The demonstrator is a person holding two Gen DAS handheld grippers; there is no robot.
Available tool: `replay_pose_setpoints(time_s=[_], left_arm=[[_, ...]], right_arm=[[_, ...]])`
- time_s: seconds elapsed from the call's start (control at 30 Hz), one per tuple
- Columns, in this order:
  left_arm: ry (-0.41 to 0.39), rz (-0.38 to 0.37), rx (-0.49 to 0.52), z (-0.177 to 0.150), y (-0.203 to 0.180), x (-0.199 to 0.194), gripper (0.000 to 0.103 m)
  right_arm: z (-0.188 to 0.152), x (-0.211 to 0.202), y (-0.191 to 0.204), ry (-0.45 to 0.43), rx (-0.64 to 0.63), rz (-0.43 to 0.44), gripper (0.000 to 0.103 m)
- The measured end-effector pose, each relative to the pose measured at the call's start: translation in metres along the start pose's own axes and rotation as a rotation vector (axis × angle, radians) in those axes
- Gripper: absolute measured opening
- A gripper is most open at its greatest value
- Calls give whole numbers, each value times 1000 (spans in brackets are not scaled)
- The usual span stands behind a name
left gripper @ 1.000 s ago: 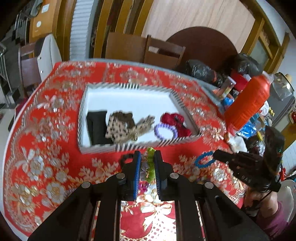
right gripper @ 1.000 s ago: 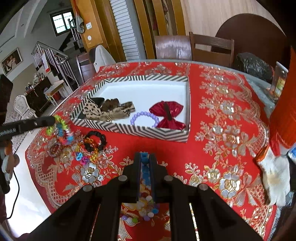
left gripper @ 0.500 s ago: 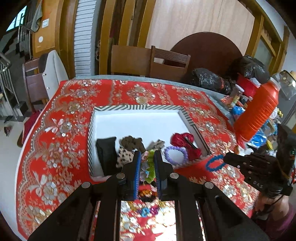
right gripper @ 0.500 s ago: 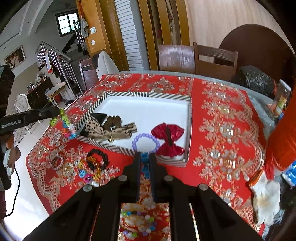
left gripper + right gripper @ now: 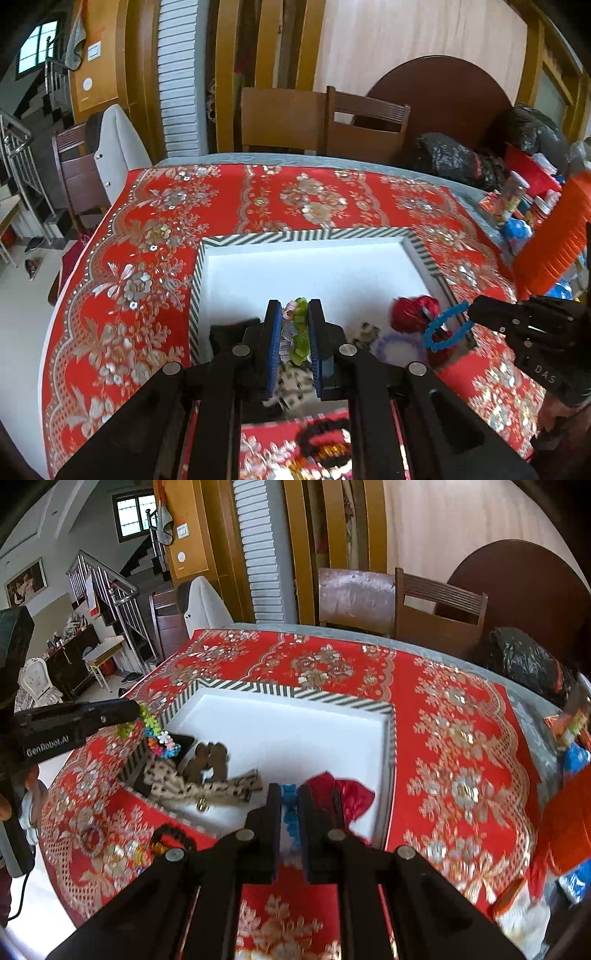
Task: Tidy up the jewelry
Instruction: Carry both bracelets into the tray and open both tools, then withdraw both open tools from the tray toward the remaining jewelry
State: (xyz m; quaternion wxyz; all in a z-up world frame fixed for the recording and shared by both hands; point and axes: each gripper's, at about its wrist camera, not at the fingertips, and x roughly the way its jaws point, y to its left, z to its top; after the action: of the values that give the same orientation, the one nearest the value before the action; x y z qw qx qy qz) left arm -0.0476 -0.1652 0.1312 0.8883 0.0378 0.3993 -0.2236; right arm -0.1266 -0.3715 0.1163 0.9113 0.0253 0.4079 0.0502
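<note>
My left gripper [image 5: 293, 314] is shut on a multicoloured bead bracelet [image 5: 298, 332], held above the near left part of the striped white tray [image 5: 306, 235]. The bracelet dangles from it in the right wrist view [image 5: 159, 738]. My right gripper [image 5: 290, 797] is shut on a blue bead bracelet [image 5: 291, 819], held over the tray's near right edge; it shows as a blue ring in the left wrist view [image 5: 443, 326]. In the tray lie a red bow [image 5: 347, 794], a leopard-print bow [image 5: 207, 788], a black item [image 5: 229, 332] and a purple bracelet [image 5: 397, 347].
Loose bracelets lie on the red tablecloth in front of the tray [image 5: 162, 840] [image 5: 90, 840]. An orange bottle [image 5: 554, 243] and clutter stand at the table's right edge. Black bags [image 5: 454, 160] and wooden chairs [image 5: 332, 122] are behind the table.
Both grippers have moved forward and up over the tray, each carrying its bracelet. The tray now sits directly under the fingertips.
</note>
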Motion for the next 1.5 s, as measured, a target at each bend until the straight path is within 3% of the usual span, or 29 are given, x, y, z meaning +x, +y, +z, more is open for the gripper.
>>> replay_pose_setpoints(time_s=[0.17, 0.43, 0.63, 0.8, 0.87, 0.93, 1.0, 1.3, 1.5], left_arm=[[9, 5, -23, 17, 9, 22, 10], [46, -1, -122, 27, 31, 63, 10], [113, 46, -174, 9, 52, 92, 10], [118, 89, -215, 0, 65, 97, 10], [115, 79, -221, -1, 67, 97, 15], [110, 81, -214, -1, 66, 95, 24], [102, 86, -200, -2, 62, 91, 26], [53, 110, -128, -7, 38, 59, 26], [16, 115, -96, -14, 24, 39, 26]], right_arm=[[25, 21, -1, 3, -1, 11, 9], [41, 76, -22, 47, 108, 86, 9], [28, 110, -53, 100, 161, -43, 9], [15, 121, -75, 112, 196, -95, 9], [13, 120, -76, 127, 192, -110, 17], [11, 117, -77, 126, 198, -103, 33], [9, 110, -76, 110, 205, -101, 38], [4, 82, -62, 119, 203, -66, 42], [3, 57, -50, 101, 192, -59, 52]])
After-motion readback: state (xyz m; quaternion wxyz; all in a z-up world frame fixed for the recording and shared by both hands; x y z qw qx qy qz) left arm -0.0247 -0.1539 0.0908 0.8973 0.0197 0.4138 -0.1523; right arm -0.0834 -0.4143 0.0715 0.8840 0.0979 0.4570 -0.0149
